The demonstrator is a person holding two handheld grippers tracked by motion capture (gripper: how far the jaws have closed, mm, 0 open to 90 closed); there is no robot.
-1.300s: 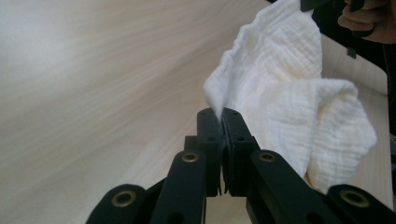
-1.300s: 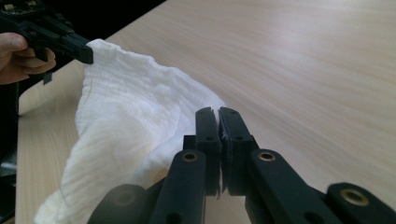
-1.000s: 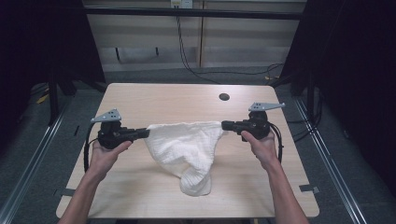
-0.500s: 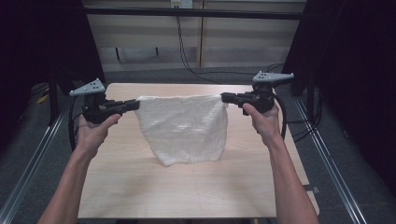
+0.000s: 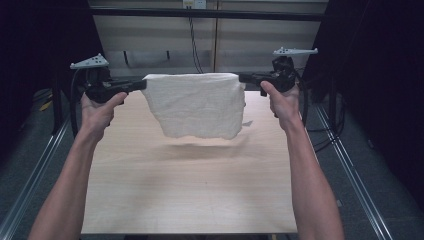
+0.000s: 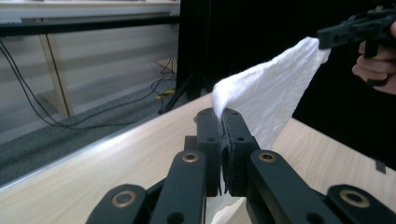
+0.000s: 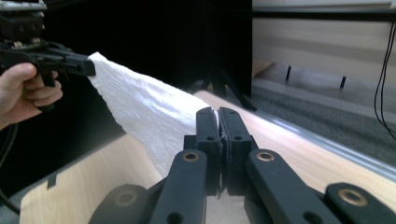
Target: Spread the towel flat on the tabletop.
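A white towel (image 5: 197, 106) hangs stretched in the air above the wooden table (image 5: 190, 185), its lower edge clear of the surface. My left gripper (image 5: 142, 84) is shut on the towel's upper left corner; its own view shows the towel (image 6: 271, 98) pinched between the closed jaws of that gripper (image 6: 223, 116). My right gripper (image 5: 243, 78) is shut on the upper right corner, and in its view the towel (image 7: 149, 112) runs from the right gripper (image 7: 218, 114) across to the other hand. Both hands are raised at about the same height.
Dark frames and black curtains stand to the left and right of the table. Cables (image 5: 192, 40) hang against the pale wall panels at the back. Metal rails (image 5: 30, 180) run along the table's sides on the grey floor.
Both hands have lifted and moved apart, raising the towel from a sagging heap on the table to a flat sheet that hangs free above it.
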